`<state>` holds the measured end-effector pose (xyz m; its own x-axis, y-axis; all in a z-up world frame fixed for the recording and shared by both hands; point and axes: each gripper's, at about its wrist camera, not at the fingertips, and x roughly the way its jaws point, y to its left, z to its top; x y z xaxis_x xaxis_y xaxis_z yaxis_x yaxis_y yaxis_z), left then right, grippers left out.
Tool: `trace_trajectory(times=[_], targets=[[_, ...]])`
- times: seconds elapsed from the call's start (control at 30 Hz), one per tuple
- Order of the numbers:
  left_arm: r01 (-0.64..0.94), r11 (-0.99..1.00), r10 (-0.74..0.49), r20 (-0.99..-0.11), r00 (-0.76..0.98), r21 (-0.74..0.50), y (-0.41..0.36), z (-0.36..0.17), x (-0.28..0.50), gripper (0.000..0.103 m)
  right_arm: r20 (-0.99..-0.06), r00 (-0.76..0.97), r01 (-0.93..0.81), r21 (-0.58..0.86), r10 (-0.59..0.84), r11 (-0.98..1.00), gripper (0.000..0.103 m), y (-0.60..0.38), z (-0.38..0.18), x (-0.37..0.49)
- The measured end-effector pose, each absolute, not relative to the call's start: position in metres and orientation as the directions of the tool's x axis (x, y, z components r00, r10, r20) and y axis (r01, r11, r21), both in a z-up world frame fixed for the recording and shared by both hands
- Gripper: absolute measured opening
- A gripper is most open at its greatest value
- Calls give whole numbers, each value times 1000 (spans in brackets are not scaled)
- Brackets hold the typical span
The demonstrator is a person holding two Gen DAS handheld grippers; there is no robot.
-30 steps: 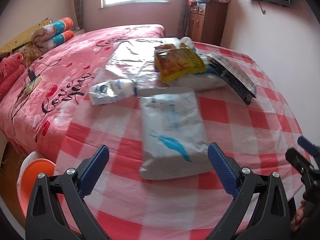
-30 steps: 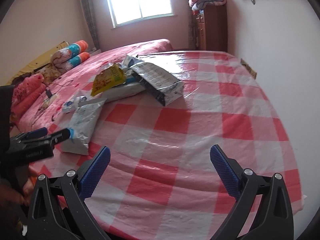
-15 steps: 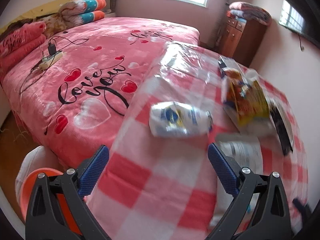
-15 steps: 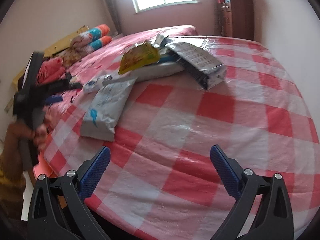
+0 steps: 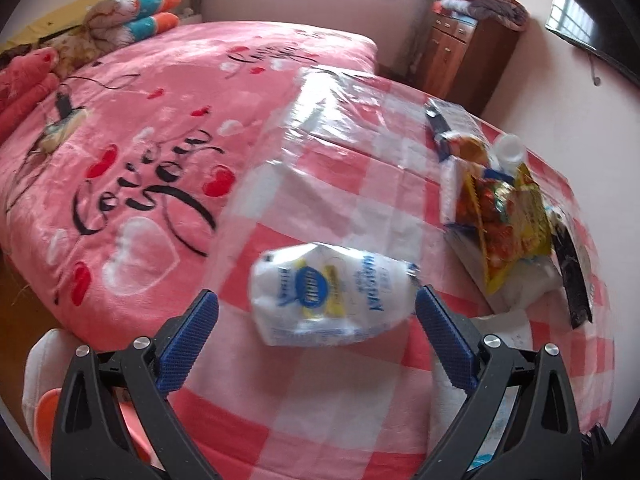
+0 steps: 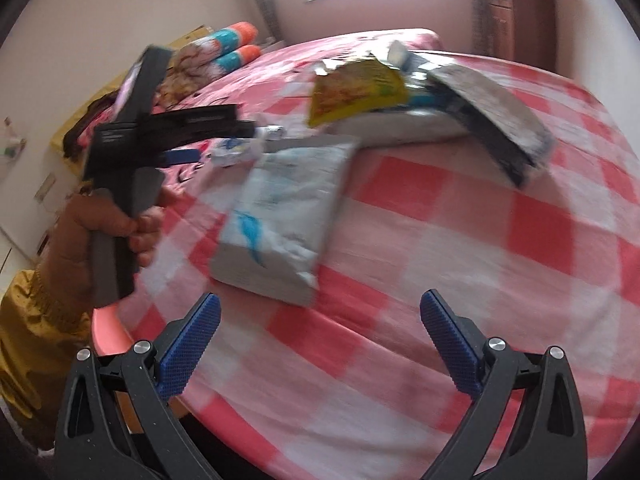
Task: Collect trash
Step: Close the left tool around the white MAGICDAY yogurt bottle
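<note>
Reach step: left gripper [image 5: 316, 312] spread wide, empty, lined up on crumpled white wrapper [image 5: 328, 294] lying on checked cloth [image 5: 320, 412]. Next: advance, straddle wrapper, squeeze. Right gripper [image 6: 320, 328] wide, empty, hangs over cloth.

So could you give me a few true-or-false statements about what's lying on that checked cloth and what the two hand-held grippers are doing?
1. The left hand-held gripper is open, with the crumpled white wrapper ahead between its fingers. True.
2. The right hand-held gripper is clamped on the grey pouch. False: it is open and holds nothing.
3. The yellow snack bag lies on top of other packets. True.
4. The checked cloth is blue and white. False: it is red and white.
</note>
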<state>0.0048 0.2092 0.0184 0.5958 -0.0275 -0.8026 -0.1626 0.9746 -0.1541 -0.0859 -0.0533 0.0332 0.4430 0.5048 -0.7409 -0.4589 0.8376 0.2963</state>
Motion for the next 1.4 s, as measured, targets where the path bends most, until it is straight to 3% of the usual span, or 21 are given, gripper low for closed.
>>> trace_trajectory(times=[0.53,0.77,0.93,1.3,1.4], targets=[[130,961,-274,-805,526,-243,127,16,-12,99,-759,476,-364,289,443,886,99,-60,24,-66],[16,991,-110,-762,639,-129,163,48,-20,99,-744,443,-385,347,501,855,99,-56,28,-65],[-47,999,12,-778,628,-22,186,41,2,99,-735,435,-441,330,520,835,99,-34,32,-63],[31,996,53,-798,600,89,177,25,41,99,-731,440,-449,324,521,833,99,-1,32,-30],[36,995,57,-808,586,97,177,20,45,90,-740,440,-433,322,509,842,99,1,27,-21]])
